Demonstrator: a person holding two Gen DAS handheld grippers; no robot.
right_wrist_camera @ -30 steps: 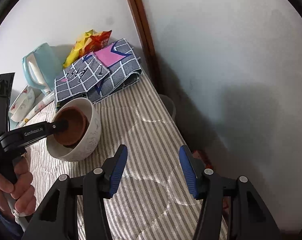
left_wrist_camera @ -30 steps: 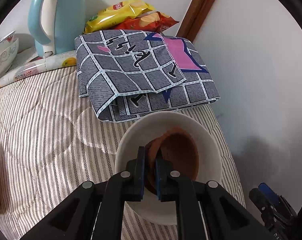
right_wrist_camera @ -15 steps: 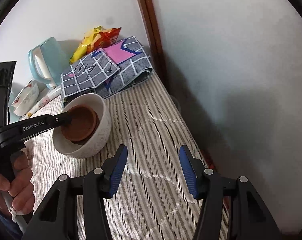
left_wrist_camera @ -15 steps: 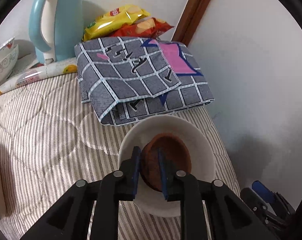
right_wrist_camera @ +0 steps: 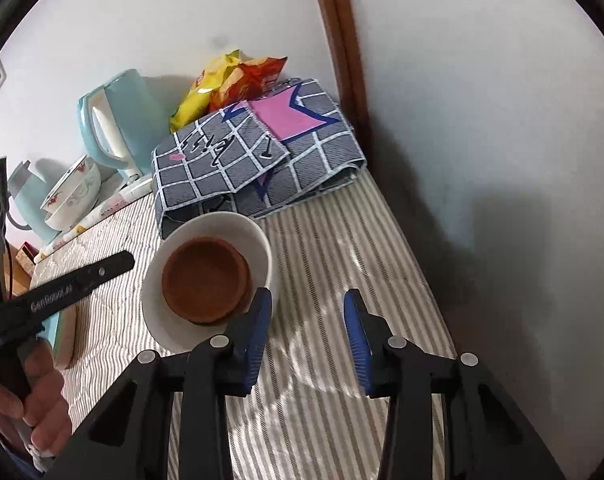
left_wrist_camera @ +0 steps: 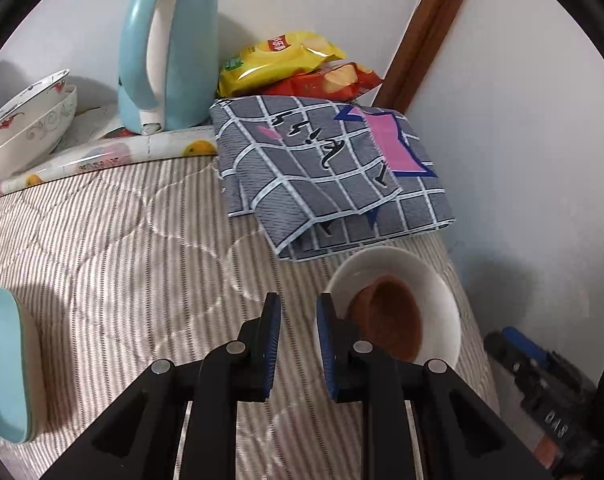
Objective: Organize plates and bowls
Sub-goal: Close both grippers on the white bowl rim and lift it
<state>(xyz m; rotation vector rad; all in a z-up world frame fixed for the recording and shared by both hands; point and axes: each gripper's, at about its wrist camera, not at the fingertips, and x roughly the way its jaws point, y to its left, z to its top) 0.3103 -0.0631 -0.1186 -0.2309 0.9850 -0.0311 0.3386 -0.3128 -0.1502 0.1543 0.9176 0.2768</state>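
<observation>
The brown bowl (right_wrist_camera: 205,282) sits nested in the white bowl (right_wrist_camera: 258,236) on the striped bed (left_wrist_camera: 114,240). Left gripper (left_wrist_camera: 298,330) fingers are narrowly parted and empty, right gripper (right_wrist_camera: 307,330) fingers wide and empty. Next, approach the blue plates' (left_wrist_camera: 6,364) rim squarely.

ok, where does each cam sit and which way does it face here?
Left wrist: on the left tool, facing along the striped table toward the kettle and checked cloth; its own open fingers show.
Right wrist: on the right tool, facing the wall corner; its open fingers, the left tool and hand show.
Both share the white bowl holding the brown bowl.
</observation>
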